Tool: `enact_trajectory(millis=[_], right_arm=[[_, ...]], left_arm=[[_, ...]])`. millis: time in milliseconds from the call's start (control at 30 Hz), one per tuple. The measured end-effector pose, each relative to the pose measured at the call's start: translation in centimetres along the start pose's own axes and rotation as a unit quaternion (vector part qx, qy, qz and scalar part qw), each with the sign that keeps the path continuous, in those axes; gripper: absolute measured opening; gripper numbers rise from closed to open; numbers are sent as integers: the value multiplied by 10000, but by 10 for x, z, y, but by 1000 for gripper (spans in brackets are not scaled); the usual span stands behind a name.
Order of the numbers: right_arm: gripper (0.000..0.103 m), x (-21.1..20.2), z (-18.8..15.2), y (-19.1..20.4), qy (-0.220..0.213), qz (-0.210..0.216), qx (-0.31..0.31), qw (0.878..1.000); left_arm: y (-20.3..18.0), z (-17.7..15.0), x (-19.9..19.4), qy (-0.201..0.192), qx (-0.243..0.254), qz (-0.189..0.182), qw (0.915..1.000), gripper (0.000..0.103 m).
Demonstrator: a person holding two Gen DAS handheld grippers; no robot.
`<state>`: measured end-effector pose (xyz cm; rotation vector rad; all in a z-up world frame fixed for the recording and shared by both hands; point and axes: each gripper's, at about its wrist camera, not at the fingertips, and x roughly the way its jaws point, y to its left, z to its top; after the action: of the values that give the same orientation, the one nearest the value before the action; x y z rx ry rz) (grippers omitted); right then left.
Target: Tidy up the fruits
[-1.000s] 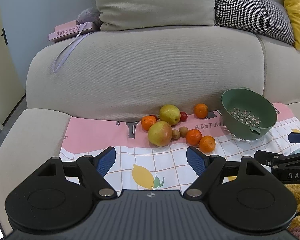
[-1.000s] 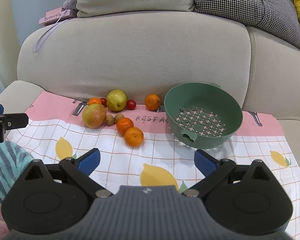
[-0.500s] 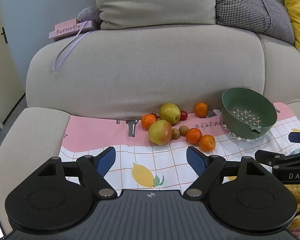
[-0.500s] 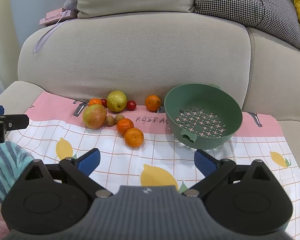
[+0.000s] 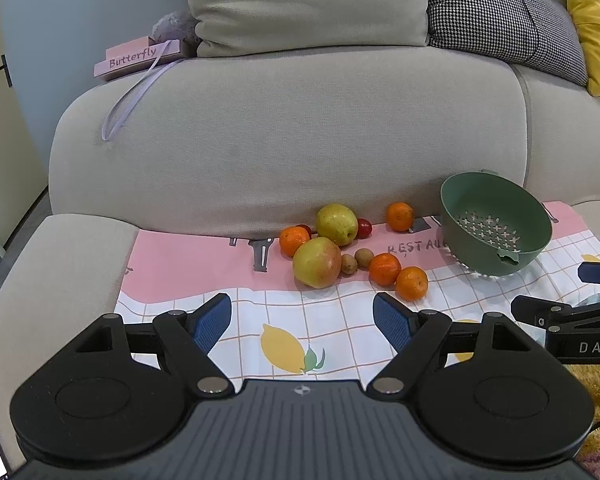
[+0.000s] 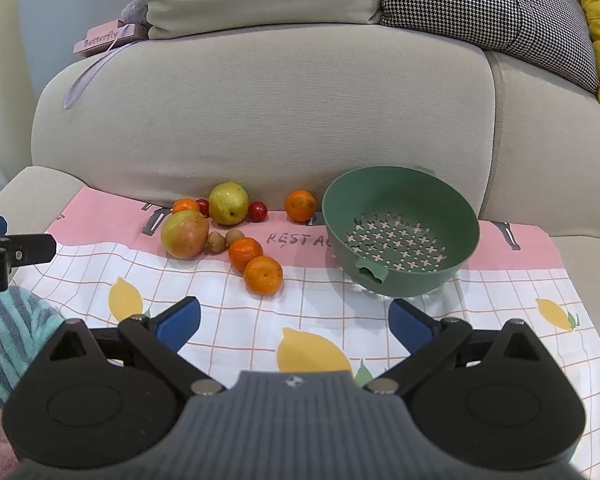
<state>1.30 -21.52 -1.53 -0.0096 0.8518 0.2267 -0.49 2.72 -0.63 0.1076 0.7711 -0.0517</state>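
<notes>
We are in a home living room, as shown by the beige sofa point(image 5: 292, 128) with its beige cushion point(image 5: 304, 4), houndstooth cushion point(image 5: 496, 20) and yellow cushion point(image 5: 592, 24), the pink "Butterfly" box point(image 5: 136, 60) on its back, and the lemon-print cloth point(image 6: 340, 320) spread over the seat.

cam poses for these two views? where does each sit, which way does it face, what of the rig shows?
Left wrist: on the left gripper, angled down at the sofa seat from the fruit's side; own jaws open and empty, right gripper's tip at the right edge.
Right wrist: on the right gripper, facing the green colander; own jaws open and empty, left gripper's tip at the left edge.
Shared: the fruit pile, colander, lemon-print cloth.
</notes>
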Motion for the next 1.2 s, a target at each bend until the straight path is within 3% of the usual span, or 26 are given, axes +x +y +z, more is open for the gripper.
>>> enact_trajectory(millis=[367, 600, 900, 1200], right_arm=[[97, 1, 1, -1, 24, 6, -1, 10000], [97, 8, 0, -2, 58, 20, 11, 10000], [97, 19, -3, 4, -378, 266, -208, 9987], [93, 54, -1, 16, -515, 583, -722, 9943]], left_arm=[[-1, 0, 1, 34, -27, -11, 10000, 94], [3, 1, 6, 56, -12, -144, 9999, 88], [12, 7, 20, 1, -5, -443, 9990, 81], [11, 8, 49, 115, 226, -518, 9983, 77]])
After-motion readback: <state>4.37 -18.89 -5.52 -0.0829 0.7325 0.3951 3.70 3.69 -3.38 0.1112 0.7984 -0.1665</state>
